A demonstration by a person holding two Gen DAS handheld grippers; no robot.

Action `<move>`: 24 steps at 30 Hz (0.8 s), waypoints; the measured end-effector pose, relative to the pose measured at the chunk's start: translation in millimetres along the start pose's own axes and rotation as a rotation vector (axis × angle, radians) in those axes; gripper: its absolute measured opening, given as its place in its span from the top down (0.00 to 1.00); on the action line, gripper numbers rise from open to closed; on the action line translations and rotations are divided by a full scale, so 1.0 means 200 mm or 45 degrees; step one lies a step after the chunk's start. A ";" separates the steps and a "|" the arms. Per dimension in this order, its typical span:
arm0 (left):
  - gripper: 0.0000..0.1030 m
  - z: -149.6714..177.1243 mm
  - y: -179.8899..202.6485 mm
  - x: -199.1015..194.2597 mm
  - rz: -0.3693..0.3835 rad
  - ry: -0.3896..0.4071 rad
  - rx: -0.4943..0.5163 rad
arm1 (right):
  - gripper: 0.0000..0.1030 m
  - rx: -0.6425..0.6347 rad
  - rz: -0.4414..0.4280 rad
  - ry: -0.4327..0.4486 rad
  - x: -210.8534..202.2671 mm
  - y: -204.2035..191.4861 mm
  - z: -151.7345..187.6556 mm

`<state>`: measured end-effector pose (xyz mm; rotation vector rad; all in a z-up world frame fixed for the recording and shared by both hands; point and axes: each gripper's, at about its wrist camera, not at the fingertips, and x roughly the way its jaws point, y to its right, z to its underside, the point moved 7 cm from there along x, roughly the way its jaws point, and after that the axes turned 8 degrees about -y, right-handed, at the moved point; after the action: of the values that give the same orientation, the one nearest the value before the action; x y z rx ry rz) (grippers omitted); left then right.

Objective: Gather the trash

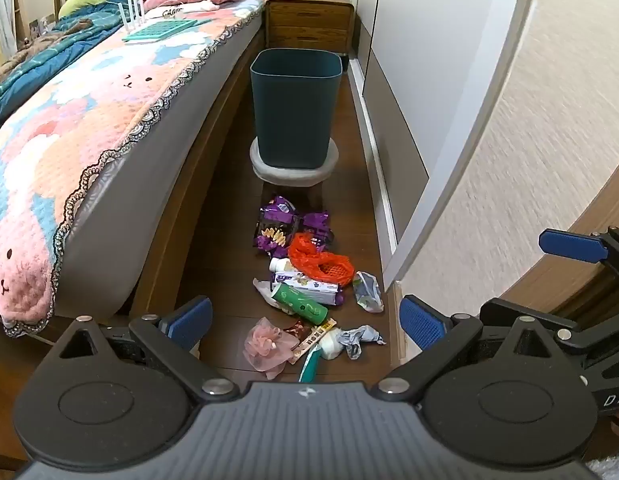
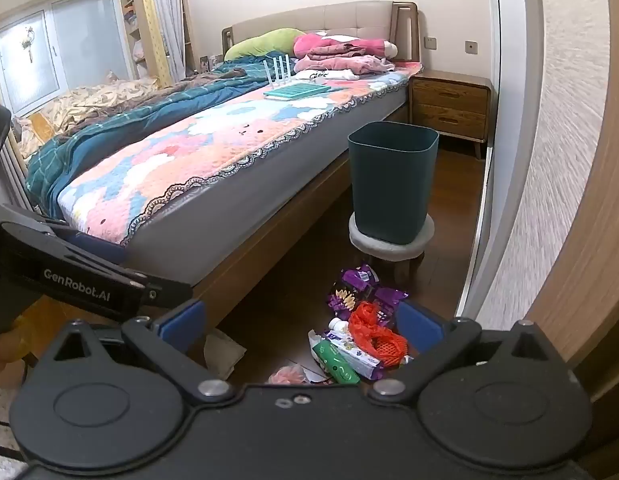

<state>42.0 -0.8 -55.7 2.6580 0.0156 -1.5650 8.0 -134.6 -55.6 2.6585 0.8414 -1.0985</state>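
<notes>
The trash lay in a loose heap on the wooden floor, ahead of and below both grippers, between the bed [image 1: 121, 184] and the wardrobe. Beyond the heap, farther from the grippers, the dark teal bin [image 1: 296, 108] stood upright on a low round stool [image 1: 293, 168].

All of it looked light, I judged. The purple snack wrappers [image 1: 278, 226] were crinkly foil, likely slippery and best pinched at a crumpled fold. The orange mesh bag [image 1: 319, 260] was soft and floppy; any bunched part would do. The green tube [image 1: 299, 302] lay on its side across a flat printed packet, stiffer and rounder, so a pinch across its middle seemed safest, or it could roll. Nearest the left gripper lay a pink puff of netting [image 1: 265, 344] and a crumpled grey scrap [image 1: 359, 340], both soft and squashable.

The left gripper [image 1: 305, 320] hung above the near end of the heap with its blue pads spread wide, nothing between them and nothing touched. The right gripper [image 2: 303, 330] was spread just as wide and empty too, hanging over the middle of the heap, the orange mesh bag showing just inside its right-hand pad but well below it.
</notes>
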 end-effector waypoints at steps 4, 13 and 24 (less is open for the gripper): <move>0.02 0.01 0.00 0.00 -0.007 -0.010 0.008 | 0.01 0.004 -0.005 -0.006 0.00 0.00 0.00; 0.02 0.00 0.00 0.02 -0.008 -0.024 -0.006 | 0.01 0.013 -0.014 -0.017 0.02 0.02 0.00; 0.02 0.01 0.00 0.02 -0.011 -0.019 -0.016 | 0.01 0.025 -0.006 -0.007 0.02 0.04 0.00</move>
<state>43.1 -0.1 -60.1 2.6406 0.0361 -1.5817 14.2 -139.0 -58.7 2.6700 0.8411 -1.1204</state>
